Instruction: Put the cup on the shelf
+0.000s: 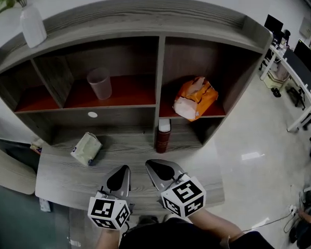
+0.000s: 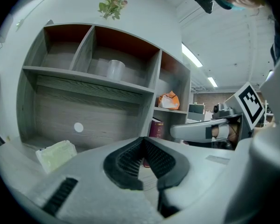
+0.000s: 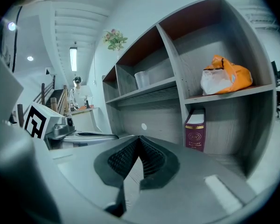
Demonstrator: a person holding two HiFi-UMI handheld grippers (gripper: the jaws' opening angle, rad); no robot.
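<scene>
Left gripper point(image 1: 123, 171): jaws fully together, ribbed dark pads meeting at the tips, nothing between them. Right gripper point(image 1: 151, 165): same condition, jaws pressed together and empty. Both are held low over the front of the grey wooden board point(image 1: 62, 183), side by side and apart, pointing toward the shelf unit point(image 1: 160, 56). The task item, a translucent cup point(image 1: 99, 83), stands upright on the red-brown floor of the middle upper compartment, left of the central divider and well apart from both grippers. The cup shows no print. An orange and white bag point(image 1: 195, 97) lies in the upper right compartment; no lettering on it is legible. Below it, a maroon book point(image 1: 164, 134) stands upright against the central divider. The right gripper view shows a gold emblem on its face, but the characters inside are too small to read reliably. A pale green soft pack point(image 1: 86, 148) lies tilted on the lower board to the left; its wording cannot be made out. A round white sticker point(image 1: 92, 114) sits on the back panel beneath the cup's compartment, blank. A white vase point(image 1: 32, 26) with greenery stands on top of the unit at the left end. The marker cubes point(image 1: 183, 196) carry black-and-white square code patterns and no words.
</scene>
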